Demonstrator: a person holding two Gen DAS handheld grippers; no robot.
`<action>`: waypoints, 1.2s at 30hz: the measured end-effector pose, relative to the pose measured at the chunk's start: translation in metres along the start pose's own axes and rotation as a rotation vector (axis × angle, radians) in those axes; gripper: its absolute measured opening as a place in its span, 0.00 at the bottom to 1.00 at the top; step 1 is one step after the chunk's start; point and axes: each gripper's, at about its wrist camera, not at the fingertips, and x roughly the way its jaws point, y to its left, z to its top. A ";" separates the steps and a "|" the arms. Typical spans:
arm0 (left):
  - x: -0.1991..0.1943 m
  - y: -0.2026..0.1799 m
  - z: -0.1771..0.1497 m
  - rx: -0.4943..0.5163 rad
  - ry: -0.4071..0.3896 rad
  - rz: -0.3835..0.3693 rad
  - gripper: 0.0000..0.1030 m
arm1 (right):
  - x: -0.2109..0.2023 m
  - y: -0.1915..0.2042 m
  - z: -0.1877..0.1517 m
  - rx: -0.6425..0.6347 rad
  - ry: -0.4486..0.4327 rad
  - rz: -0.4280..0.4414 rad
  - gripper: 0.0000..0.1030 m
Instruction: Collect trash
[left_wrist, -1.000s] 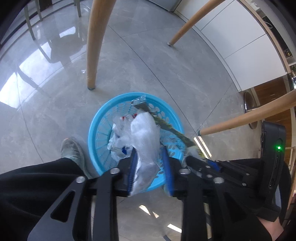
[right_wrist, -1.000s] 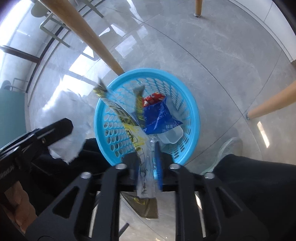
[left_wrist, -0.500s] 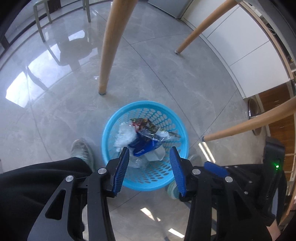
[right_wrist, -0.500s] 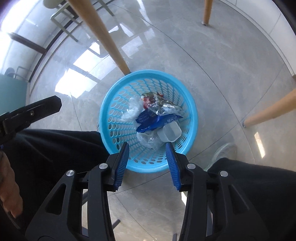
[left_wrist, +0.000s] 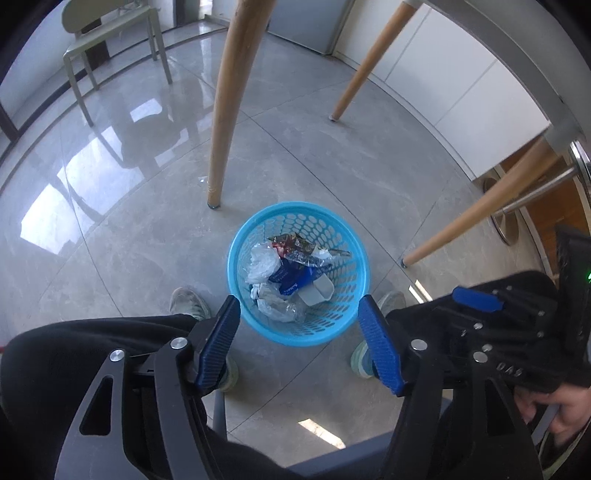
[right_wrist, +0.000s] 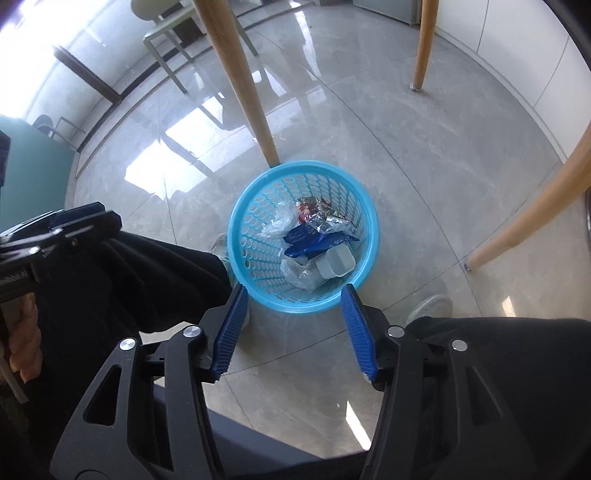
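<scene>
Grey polished tile floor (left_wrist: 332, 177), glossy with window reflections. Pale green metal chair (left_wrist: 107, 40) far left; wooden table legs (left_wrist: 229, 96) around the basket. Person's black trouser legs (left_wrist: 92, 354) and pale sneakers (left_wrist: 188, 301) either side of it.

Left gripper (left_wrist: 299, 343): blue ribbed pads, jaws opening, nothing between them, aimed steeply down above the round blue perforated plastic basket (left_wrist: 347, 236) standing on the floor.

Basket contents, left to right: crumpled clear plastic bags (left_wrist: 264, 262), dark blue snack wrapper (left_wrist: 291, 277), red and silver foil wrapper (left_wrist: 291, 243), small pale grey plastic cup (left_wrist: 319, 290). All trash lies inside the basket.

Right gripper (right_wrist: 293, 328): same blue pads, jaws opening, empty, also above the basket's near rim. Right-wrist view shows the same pile, with the cup nearest the gripper.
</scene>
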 end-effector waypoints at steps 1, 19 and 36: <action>-0.004 -0.001 -0.004 0.009 -0.004 -0.002 0.71 | -0.008 0.001 -0.003 -0.009 -0.011 -0.004 0.57; -0.043 -0.010 -0.058 0.094 -0.044 -0.042 0.94 | -0.068 0.013 -0.053 -0.098 -0.096 -0.037 0.91; -0.045 -0.010 -0.058 0.088 -0.080 -0.034 0.94 | -0.065 0.013 -0.054 -0.097 -0.080 -0.044 0.92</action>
